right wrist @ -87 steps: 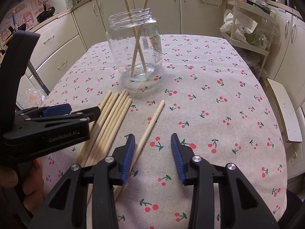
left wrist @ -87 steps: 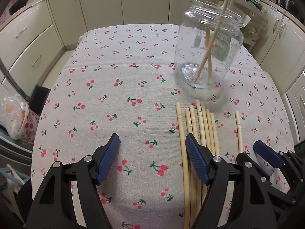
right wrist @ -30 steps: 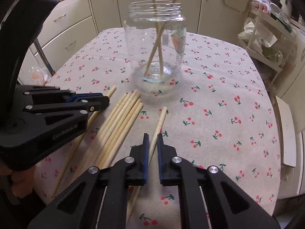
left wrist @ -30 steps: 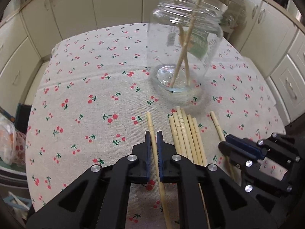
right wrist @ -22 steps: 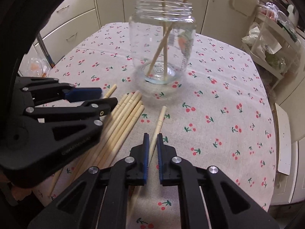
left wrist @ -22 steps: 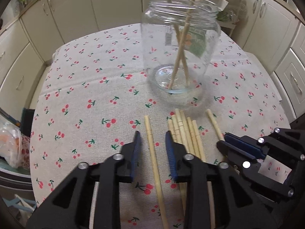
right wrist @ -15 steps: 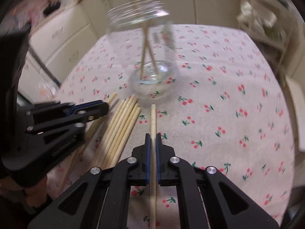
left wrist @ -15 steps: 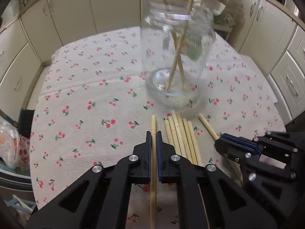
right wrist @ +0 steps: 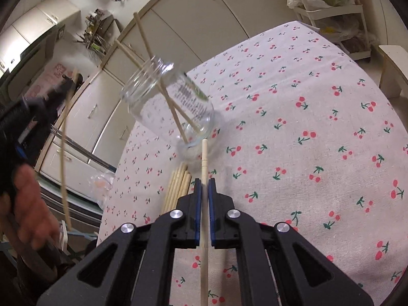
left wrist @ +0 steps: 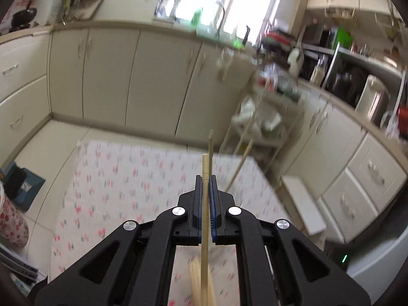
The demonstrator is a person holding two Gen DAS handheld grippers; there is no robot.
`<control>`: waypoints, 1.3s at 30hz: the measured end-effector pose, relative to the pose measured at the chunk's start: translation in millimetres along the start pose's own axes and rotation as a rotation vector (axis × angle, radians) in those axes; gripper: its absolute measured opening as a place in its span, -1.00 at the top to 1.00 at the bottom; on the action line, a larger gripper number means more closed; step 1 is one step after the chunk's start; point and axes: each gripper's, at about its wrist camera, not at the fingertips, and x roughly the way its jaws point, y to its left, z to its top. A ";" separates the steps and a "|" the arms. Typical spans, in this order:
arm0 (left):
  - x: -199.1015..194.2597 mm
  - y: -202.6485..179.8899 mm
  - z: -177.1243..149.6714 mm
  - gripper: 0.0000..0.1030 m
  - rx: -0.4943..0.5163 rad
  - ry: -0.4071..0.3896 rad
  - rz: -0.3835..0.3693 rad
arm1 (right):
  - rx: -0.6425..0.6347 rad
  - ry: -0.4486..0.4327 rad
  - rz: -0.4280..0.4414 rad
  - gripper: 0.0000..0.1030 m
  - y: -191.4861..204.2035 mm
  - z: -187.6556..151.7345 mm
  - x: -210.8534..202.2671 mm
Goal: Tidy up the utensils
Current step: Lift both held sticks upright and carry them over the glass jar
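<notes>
Chopsticks are pinched in both grippers. The left gripper (left wrist: 205,178) has its jaws pressed onto a single chopstick (left wrist: 204,219), which runs straight along the gap between the pads, its tip poking out ahead of the jaws and its other end trailing back under the gripper body. Ahead of those jaws and slightly to their right, the tops of two sticks (left wrist: 238,164) show, blurred. Below the jaws lies the cherry cloth (left wrist: 122,178), and a blurred bundle (left wrist: 195,280) of loose chopsticks shows under the gripper, just left of the held one.

The right gripper (right wrist: 203,182) is likewise clamped on its own stick (right wrist: 204,163), held lengthwise between the pads. Its tip reaches forward to the foot of the jar (right wrist: 170,102), which stands on the cloth ahead of the jaws and a little to their left; whether the tip touches the glass cannot be told. Two chopsticks (right wrist: 142,35) stand crossed inside the jar, their tops rising past its mouth. Just left of the right jaws, the bundle of loose chopsticks lies on the cloth, near the jar's base. Far to the left of these jaws, the left gripper appears blurred, with a hand (right wrist: 30,204) on its grip and its stick showing as a pale curved streak.
</notes>
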 end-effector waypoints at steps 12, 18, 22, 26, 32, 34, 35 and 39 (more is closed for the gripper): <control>9.7 -29.3 60.1 0.91 -0.064 -0.282 0.063 | 0.037 -0.031 0.066 0.88 -9.5 -3.0 1.2; 31.1 -32.4 72.4 0.91 -0.084 -0.363 0.104 | 0.048 -0.048 0.097 0.88 -14.0 -3.1 1.8; 45.7 -34.4 73.0 0.91 -0.067 -0.403 0.140 | 0.058 -0.073 0.118 0.88 -16.3 -1.0 -1.6; 60.2 -35.4 62.1 0.91 -0.037 -0.401 0.164 | 0.072 -0.119 0.145 0.88 -17.9 3.4 -9.0; 70.7 -37.3 33.5 0.91 0.021 -0.369 0.175 | 0.085 -0.192 0.170 0.88 -17.0 15.2 -21.2; 70.1 -37.0 25.7 0.91 0.036 -0.360 0.175 | 0.087 -0.205 0.171 0.88 -16.6 18.8 -23.1; 70.0 -35.4 22.2 0.91 0.038 -0.351 0.175 | 0.088 -0.212 0.173 0.88 -16.7 20.8 -24.1; 68.6 -28.6 9.7 0.91 0.053 -0.320 0.184 | 0.090 -0.236 0.174 0.88 -16.4 27.0 -28.3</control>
